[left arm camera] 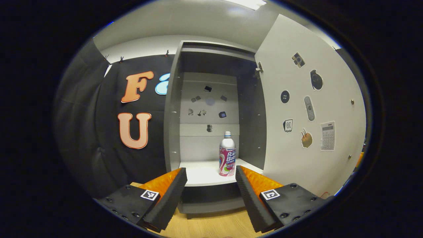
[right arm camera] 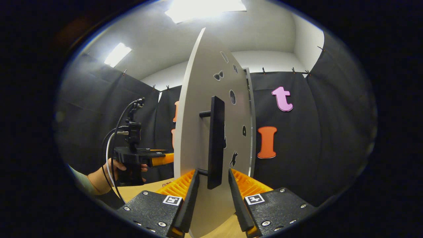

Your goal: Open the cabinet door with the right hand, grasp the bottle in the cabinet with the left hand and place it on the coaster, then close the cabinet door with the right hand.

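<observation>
The grey cabinet point(left arm camera: 172, 109) stands open. A white bottle with a pink label point(left arm camera: 227, 154) stands upright on its white shelf point(left arm camera: 201, 173), toward the right side. In the left gripper view my left gripper point(left arm camera: 211, 177) is open, short of the shelf's front edge, with the bottle just beyond its right finger. The white door point(right arm camera: 198, 132) shows nearly edge-on in the right gripper view. Its black bar handle point(right arm camera: 216, 132) runs vertically, and my right gripper point(right arm camera: 213, 174) is open with its fingers either side of the handle's lower end, a small gap on each side.
The open door point(left arm camera: 310, 112), covered in stickers, swings out to the right of the cabinet. A wooden tabletop point(left arm camera: 211, 224) lies below the cabinet. A person's hand point(right arm camera: 99, 180) holds the left gripper point(right arm camera: 162, 159) left of the door.
</observation>
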A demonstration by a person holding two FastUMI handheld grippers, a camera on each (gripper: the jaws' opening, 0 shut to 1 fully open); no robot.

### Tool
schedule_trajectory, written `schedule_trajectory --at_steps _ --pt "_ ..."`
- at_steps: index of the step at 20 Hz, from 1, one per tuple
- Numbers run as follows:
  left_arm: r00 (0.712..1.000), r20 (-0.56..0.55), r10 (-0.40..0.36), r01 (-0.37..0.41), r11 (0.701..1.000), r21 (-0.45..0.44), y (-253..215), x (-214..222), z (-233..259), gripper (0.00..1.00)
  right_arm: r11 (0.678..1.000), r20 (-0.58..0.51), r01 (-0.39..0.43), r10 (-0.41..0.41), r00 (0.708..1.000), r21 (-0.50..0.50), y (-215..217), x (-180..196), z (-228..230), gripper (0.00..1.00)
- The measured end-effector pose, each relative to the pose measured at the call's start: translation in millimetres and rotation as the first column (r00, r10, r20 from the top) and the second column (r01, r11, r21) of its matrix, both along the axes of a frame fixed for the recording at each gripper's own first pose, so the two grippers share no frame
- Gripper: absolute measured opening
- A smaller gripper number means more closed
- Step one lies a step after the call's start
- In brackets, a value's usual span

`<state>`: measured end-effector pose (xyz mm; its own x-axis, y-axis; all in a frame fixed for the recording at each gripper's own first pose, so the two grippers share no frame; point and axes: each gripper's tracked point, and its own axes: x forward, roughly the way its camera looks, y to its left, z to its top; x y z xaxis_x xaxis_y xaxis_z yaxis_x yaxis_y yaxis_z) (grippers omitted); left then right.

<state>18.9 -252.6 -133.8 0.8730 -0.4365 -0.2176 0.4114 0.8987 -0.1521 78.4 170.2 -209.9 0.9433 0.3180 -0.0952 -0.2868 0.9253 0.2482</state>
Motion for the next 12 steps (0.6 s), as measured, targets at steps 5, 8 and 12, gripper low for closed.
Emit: schedule_trajectory --at_steps 5,8,12 --pt "0.999 0.001 -0.050 0.050 0.999 0.015 -46.0 17.2 -8.5 0.94 0.999 0.007 0.031 -0.031 0.999 -0.007 -5.2 3.0 -0.5 0.61" --pt "0.997 0.000 -0.077 0.077 0.997 -0.004 -72.5 32.8 -13.9 0.97 0.997 0.020 0.070 -0.069 0.997 -0.039 -10.3 4.5 0.2 0.68" --pt "0.997 0.000 -0.083 0.083 0.997 0.004 -94.5 60.7 -25.4 0.96 0.993 0.062 0.107 -0.104 0.993 -0.051 -13.9 7.4 3.2 0.59"
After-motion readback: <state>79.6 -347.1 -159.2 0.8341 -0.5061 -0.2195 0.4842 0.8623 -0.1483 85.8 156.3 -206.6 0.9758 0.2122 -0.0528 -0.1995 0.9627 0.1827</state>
